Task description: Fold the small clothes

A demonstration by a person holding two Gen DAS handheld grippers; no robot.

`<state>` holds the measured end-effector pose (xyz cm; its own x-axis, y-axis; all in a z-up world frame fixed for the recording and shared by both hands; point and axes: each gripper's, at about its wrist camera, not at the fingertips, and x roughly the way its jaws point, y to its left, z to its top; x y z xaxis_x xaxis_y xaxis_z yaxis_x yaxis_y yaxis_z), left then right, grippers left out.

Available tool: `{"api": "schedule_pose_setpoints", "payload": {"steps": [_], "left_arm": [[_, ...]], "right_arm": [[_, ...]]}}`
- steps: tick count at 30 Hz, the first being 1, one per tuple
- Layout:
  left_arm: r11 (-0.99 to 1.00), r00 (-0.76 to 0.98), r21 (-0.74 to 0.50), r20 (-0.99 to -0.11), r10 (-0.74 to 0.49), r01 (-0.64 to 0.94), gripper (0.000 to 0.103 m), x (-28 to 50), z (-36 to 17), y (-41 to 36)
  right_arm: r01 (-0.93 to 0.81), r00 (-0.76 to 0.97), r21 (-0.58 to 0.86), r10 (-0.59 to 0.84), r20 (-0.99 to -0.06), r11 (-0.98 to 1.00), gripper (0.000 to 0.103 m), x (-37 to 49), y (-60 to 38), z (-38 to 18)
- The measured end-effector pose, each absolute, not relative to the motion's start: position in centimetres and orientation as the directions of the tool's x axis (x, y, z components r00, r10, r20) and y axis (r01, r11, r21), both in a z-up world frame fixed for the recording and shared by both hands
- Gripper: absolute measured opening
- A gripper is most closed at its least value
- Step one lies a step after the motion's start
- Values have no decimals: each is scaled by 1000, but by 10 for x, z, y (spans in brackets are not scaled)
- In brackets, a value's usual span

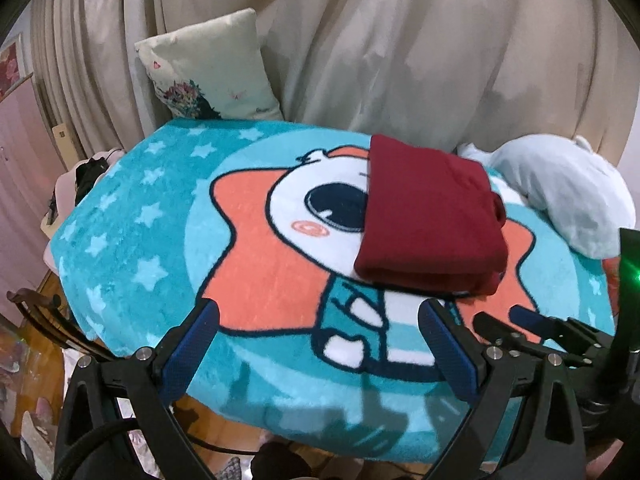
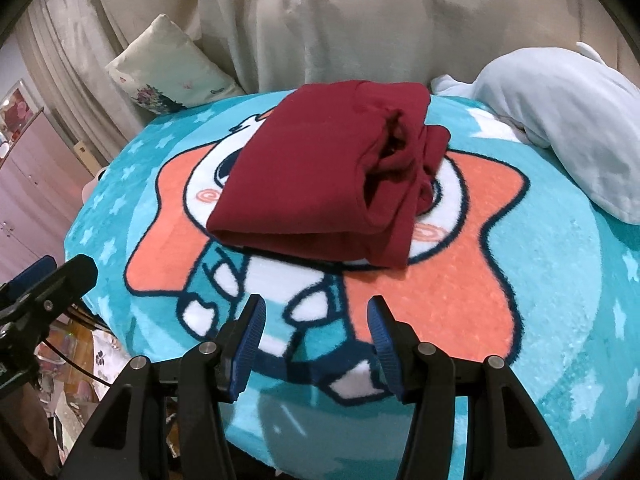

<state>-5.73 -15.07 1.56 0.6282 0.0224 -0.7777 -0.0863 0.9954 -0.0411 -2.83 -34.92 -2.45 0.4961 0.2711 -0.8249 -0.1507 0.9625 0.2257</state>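
1. My left tool (image 1: 318, 344) has its jaws wide apart and holds nothing; it hovers over the near edge of the blanket (image 1: 132, 216), short of the garment.
2. My right tool (image 2: 316, 338) is also parted, less widely, and empty — the garment lies ahead of it, well clear of the pads.
3. The garment (image 2: 316, 176) is dark red, already folded into a thick rectangular bundle, resting flat on the middle of the blanket over the cartoon face.
4. I judge it light and soft, a fleecy knit that will sag and slide open if lifted by 1 layer only.
5. The near edge is a rounded closed fold; the right side shows loose stacked layers and a dark gap, bunched and uneven.
6. I would pinch through all layers at the 2 near corners of the closed fold, or tuck the loose right side in first.
7. The blanket is plush, teal with stars — likely grippy enough to drag on the cloth. A pale plush toy (image 2: 560, 120) lies at the far right, a pillow (image 1: 208, 68) behind, curtains (image 1: 380, 40) beyond.
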Motion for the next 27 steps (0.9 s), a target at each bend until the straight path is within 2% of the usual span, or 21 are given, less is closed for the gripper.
{"api": "schedule_pose_setpoints", "payload": {"steps": [27], "left_arm": [[995,567,-52,-824,7,-88,99,-48,-1,-138]], "right_arm": [[-193,476,215,283,-833,957,57,-22,-324,-29]]}}
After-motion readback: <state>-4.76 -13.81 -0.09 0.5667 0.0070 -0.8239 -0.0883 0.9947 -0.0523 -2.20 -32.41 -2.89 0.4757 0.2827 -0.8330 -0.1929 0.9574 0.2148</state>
